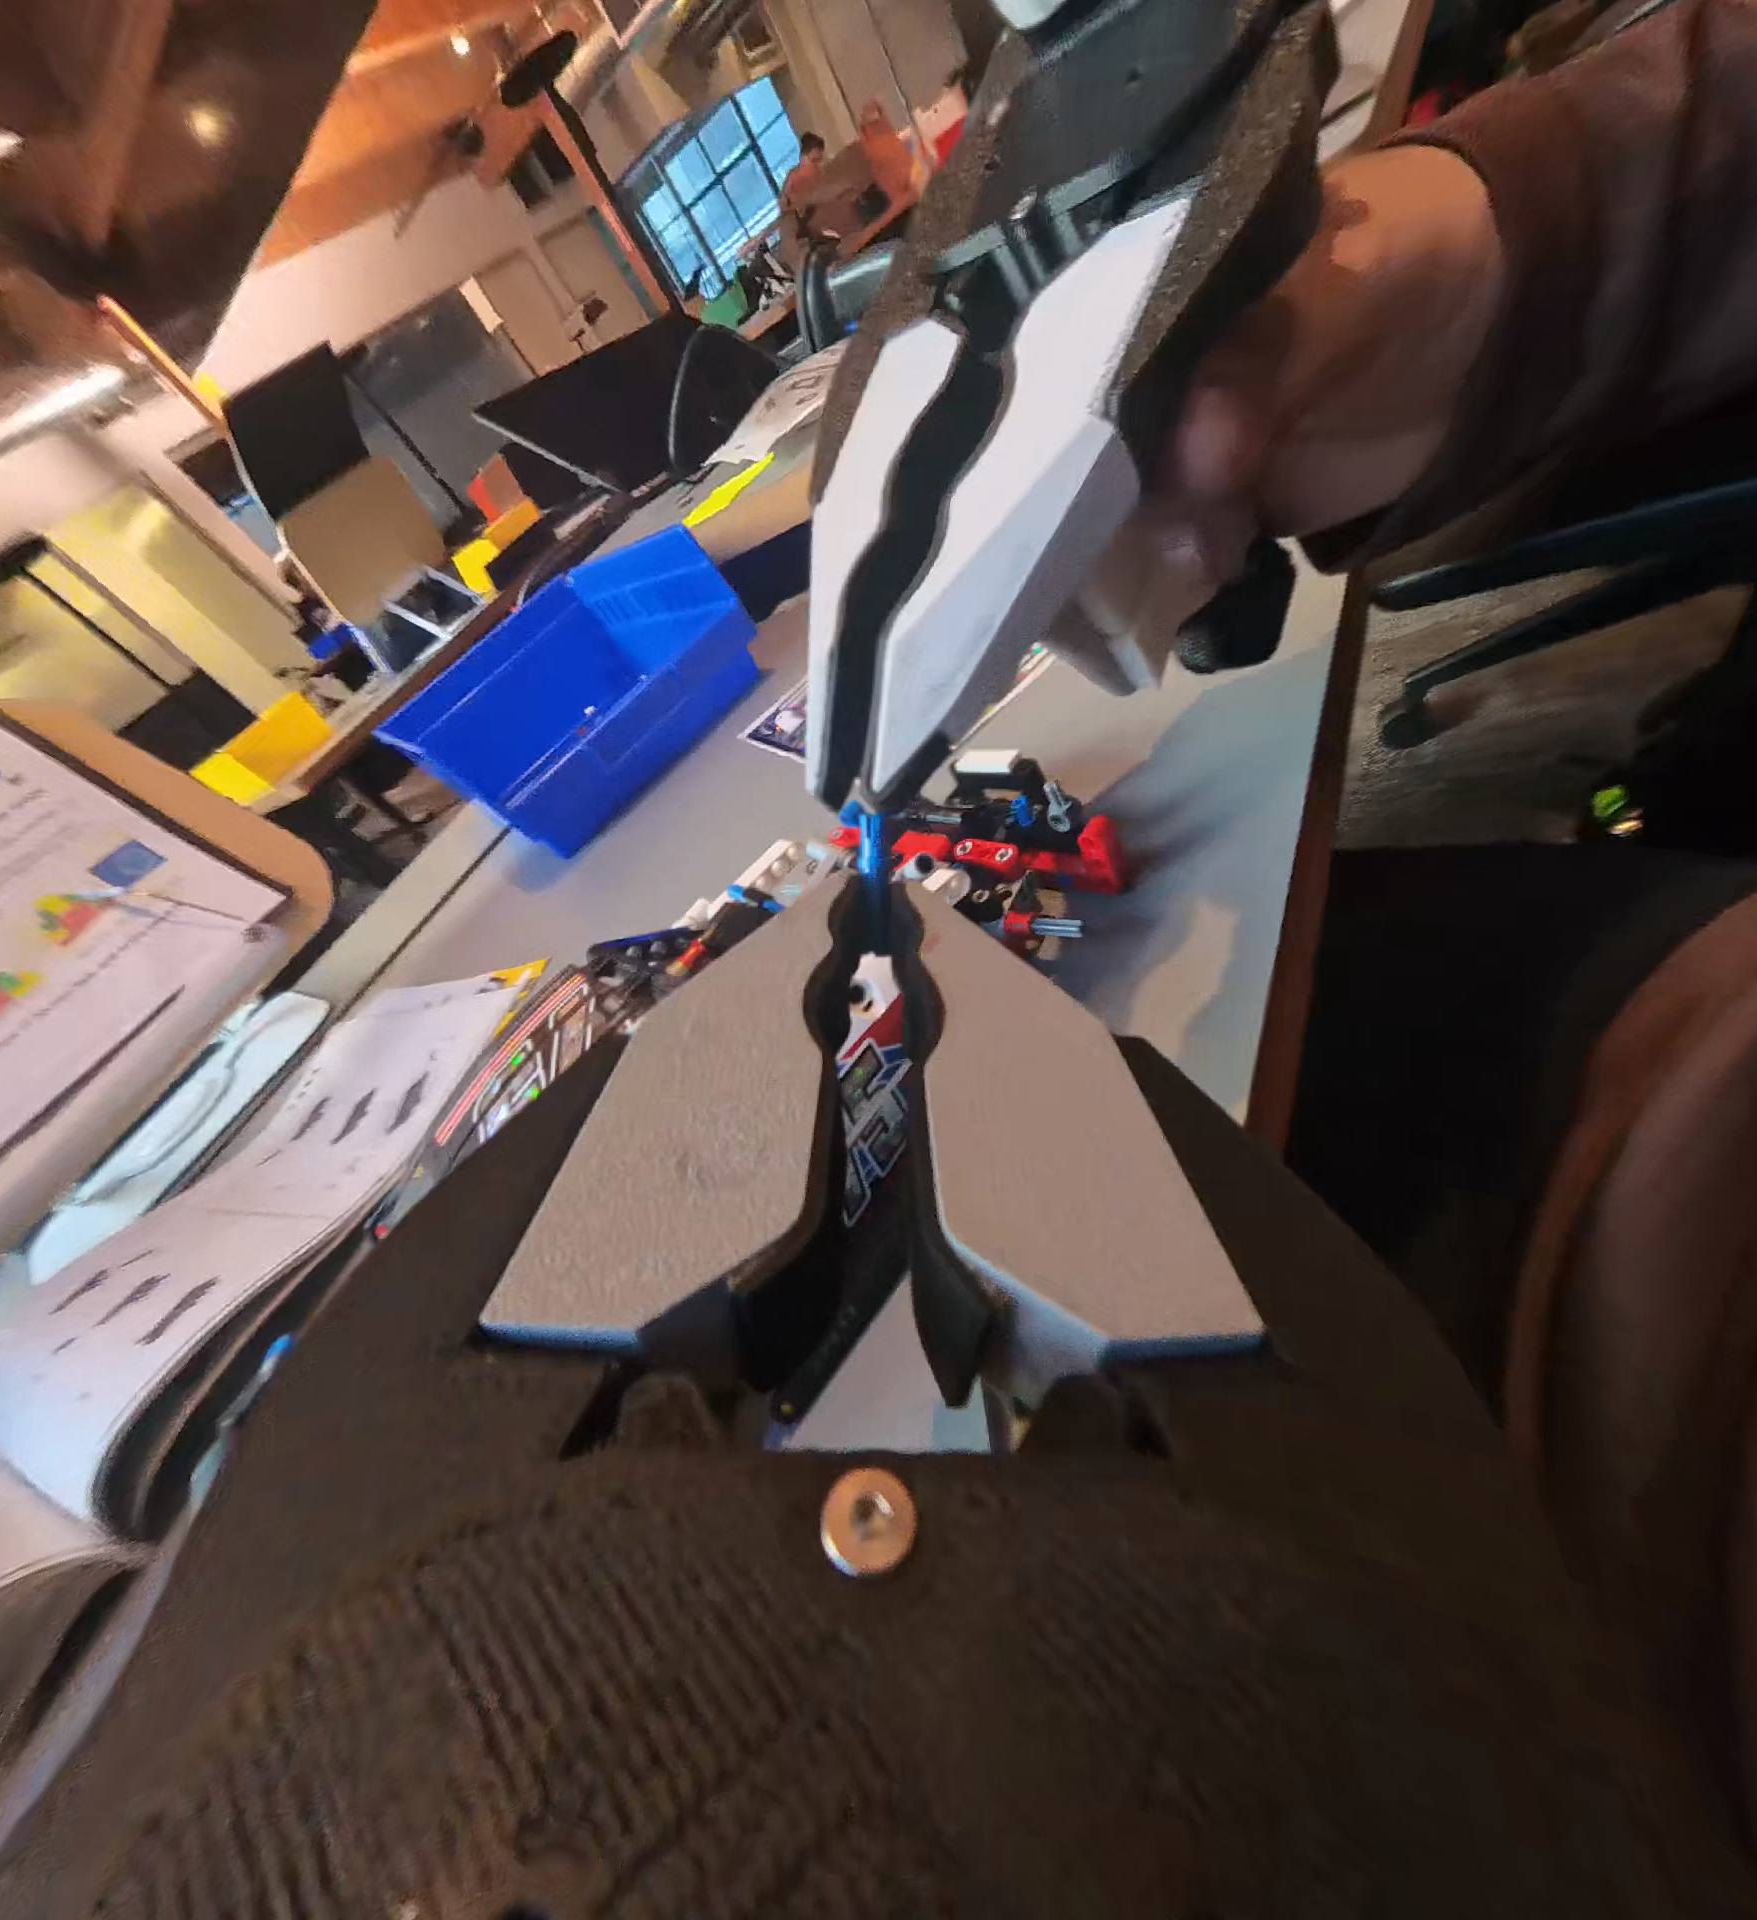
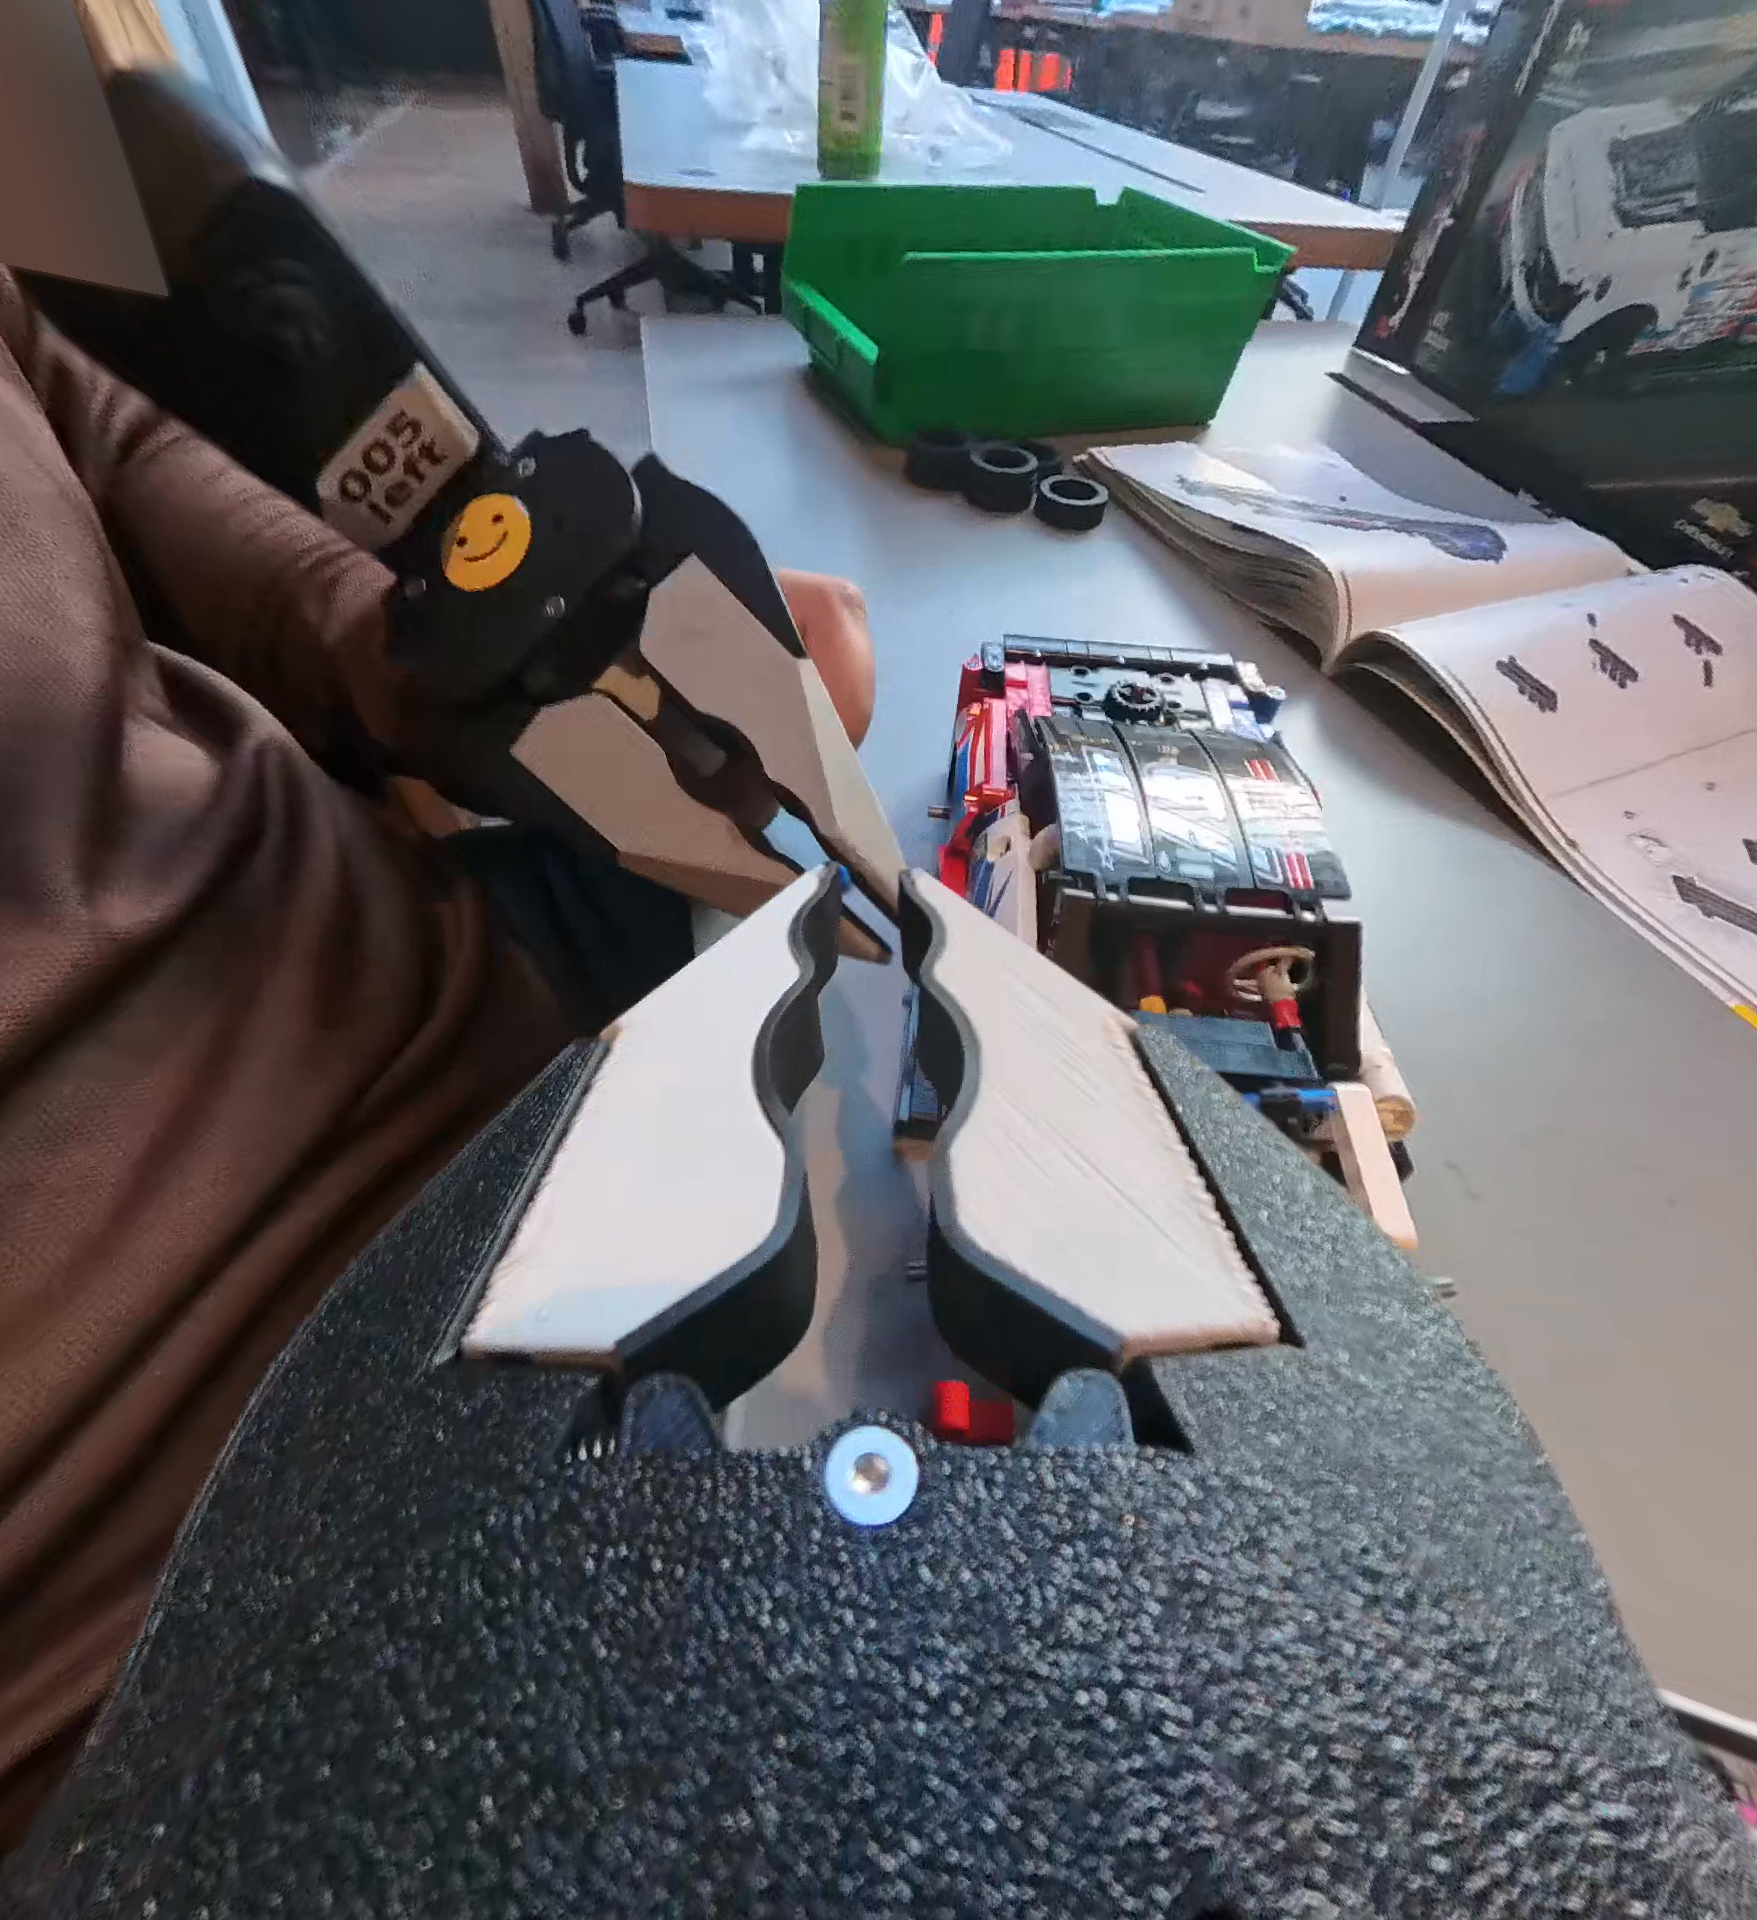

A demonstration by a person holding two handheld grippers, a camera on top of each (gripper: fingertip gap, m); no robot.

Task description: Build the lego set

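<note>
Gripping a thin blue pin (image 1: 872, 883) at its lower end, the left gripper (image 1: 874, 925) has its jaws closed tight. The right gripper (image 1: 858, 795) meets it tip to tip and pinches the pin's upper end; in the right wrist view its fingertips (image 2: 869, 899) show a narrow gap, so its hold is likely but not certain. Just beyond the tips lies the red and black sub-assembly (image 1: 1019, 862). The partly built car (image 2: 1154, 831) sits ahead of the right gripper, with the tyres (image 2: 1009, 480) and green bin (image 2: 1019, 312) farther off.
</note>
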